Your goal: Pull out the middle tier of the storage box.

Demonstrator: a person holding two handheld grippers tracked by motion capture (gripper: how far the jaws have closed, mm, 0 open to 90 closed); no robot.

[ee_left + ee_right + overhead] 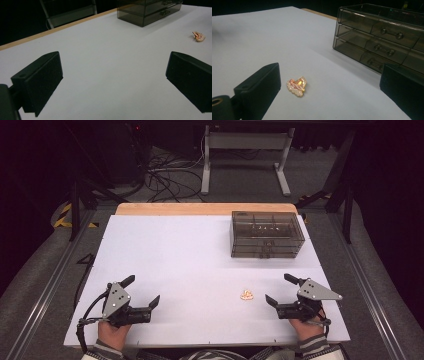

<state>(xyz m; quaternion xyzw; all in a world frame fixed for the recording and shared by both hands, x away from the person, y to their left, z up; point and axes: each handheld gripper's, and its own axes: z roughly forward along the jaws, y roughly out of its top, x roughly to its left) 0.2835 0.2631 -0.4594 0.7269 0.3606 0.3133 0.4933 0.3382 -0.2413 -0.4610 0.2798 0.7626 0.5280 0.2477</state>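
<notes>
We start nearest ourselves, where the left claw (142, 292) rests low over the white worktop (190, 250) with its jaws spread wide and nothing between them; in the left gripper view we see bare surface between the two black jaws. The right claw (280, 290) sits the same way at the other front corner, jaws wide apart and empty, pointed inward. We judge both are parked open like this so that either can go straight into a grasp.

Just ahead of the right claw, slightly towards its left jaw, lies the small pink-and-gold enamelled trinket (297, 86), shaped rather like a brooch or hair clip, flat on the worktop and touching neither jaw. From the left claw the same trinket (198, 36) lies far off beyond its right jaw, so we take the right claw as the natural one to pick it up. It lies low and flat, so we expect the jaws would have to come down close to the surface to get under its edges.

Farther out, beyond the right claw and well apart from the trinket, stands the smoky translucent plastic drawer chest (384, 40), with three tiers of drawers and small metal handles facing us; every drawer looks closed. We suppose the trinket is meant for one of those drawers, which would need opening first
</notes>
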